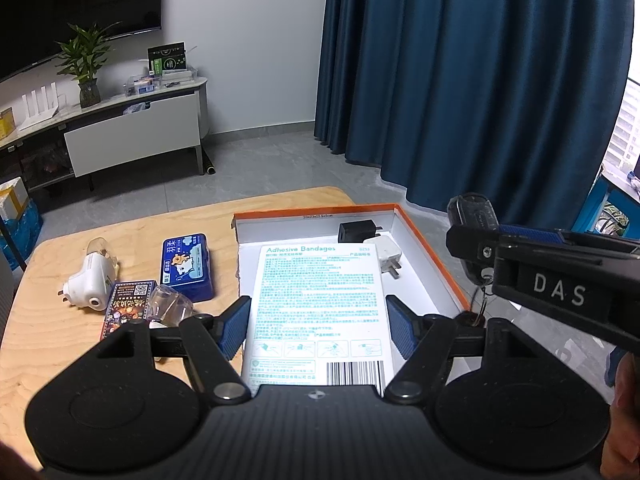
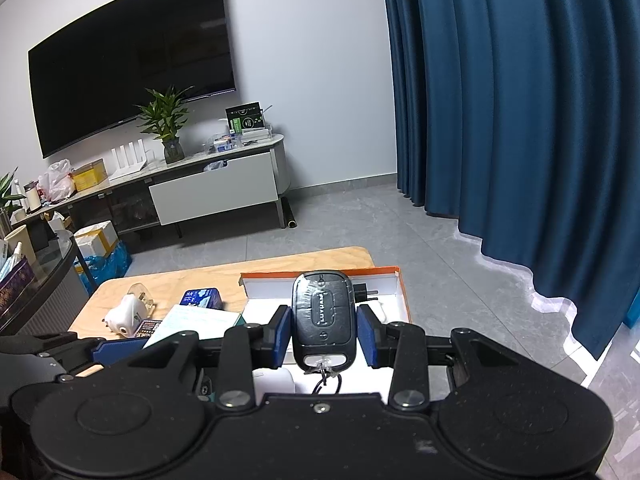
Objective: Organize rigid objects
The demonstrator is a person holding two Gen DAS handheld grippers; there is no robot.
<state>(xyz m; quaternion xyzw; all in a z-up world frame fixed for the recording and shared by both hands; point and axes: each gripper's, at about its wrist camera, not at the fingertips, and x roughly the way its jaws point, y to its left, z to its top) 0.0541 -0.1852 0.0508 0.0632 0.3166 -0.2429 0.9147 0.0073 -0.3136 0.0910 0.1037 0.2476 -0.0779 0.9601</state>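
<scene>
Gripping a flat white box of adhesive bandages [image 1: 316, 312] by its long edges, the left gripper [image 1: 316, 330] had its jaws pinched on the pack at roughly half spread, blue pads [image 1: 234, 330] touching both sides; the pack sat tilted, its far end over the orange-rimmed tray [image 1: 432, 240] w/ white interior. Inside the tray, near the far wall: a black charger [image 1: 354, 232] and, just beside it, a white plug adapter [image 1: 390, 256], prongs toward the camera. The right gripper [image 2: 323, 334] held its jaws clamped on a black key fob [image 2: 323, 316], fob upright, its ring and cord [image 2: 326, 380] hanging below, above the tray's right side. On the wooden table [image 1: 60, 340], left of the tray: a blue tin [image 1: 186, 266], a white plug-in device [image 1: 86, 284] w/ clear bottle, a dark printed card box [image 1: 124, 312], and a clear plastic cup [image 1: 170, 302] lying on its side, touching the card box. Background: TV [image 2: 132, 64], potted plant [image 2: 166, 120] on a low cabinet [image 2: 212, 192], blue curtain [image 2: 512, 120]. A hand [image 1: 624, 412] showed at the left wrist view's right edge.
</scene>
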